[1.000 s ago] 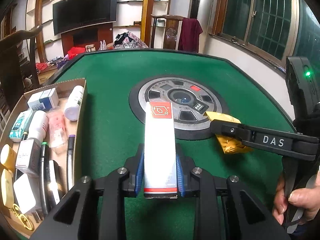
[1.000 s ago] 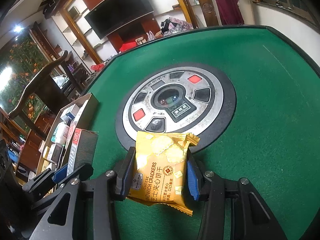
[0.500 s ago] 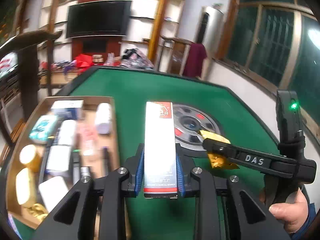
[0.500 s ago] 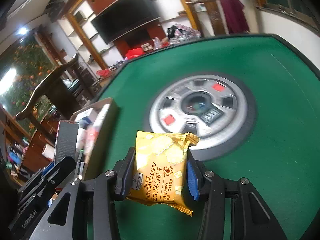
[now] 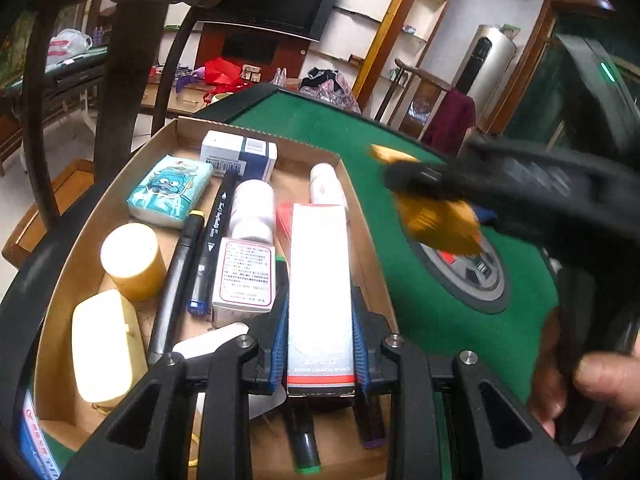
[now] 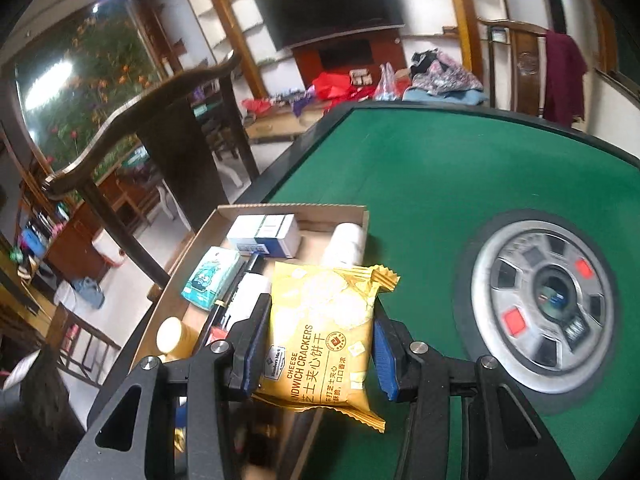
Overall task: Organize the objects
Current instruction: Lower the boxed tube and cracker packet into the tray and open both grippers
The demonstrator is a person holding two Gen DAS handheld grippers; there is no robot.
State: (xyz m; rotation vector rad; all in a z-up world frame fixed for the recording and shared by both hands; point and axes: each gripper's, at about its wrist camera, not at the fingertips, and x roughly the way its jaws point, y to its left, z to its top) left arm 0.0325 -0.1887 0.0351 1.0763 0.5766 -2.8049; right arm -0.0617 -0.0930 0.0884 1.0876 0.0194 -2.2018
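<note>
Green felt table (image 6: 460, 184) | cardboard tray (image 5: 360, 216) at its edge, the landmark | step: carrying both items to tray | left gripper (image 5: 320, 344) clenched on one tall white box (image 5: 320, 280) above tray | right gripper (image 6: 316, 344) clamped on one yellow cracker packet (image 6: 320, 332) at tray's near corner | next: lower into bare gaps, let go | tray count: two markers (image 5: 212, 248), two white bottles (image 5: 254, 212).

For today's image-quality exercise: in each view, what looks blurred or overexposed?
Left wrist view: the right tool and its yellow cracker packet smear with motion blur; cream lid glares. Right wrist view: packet sharp, window top-left overexposed.
</note>
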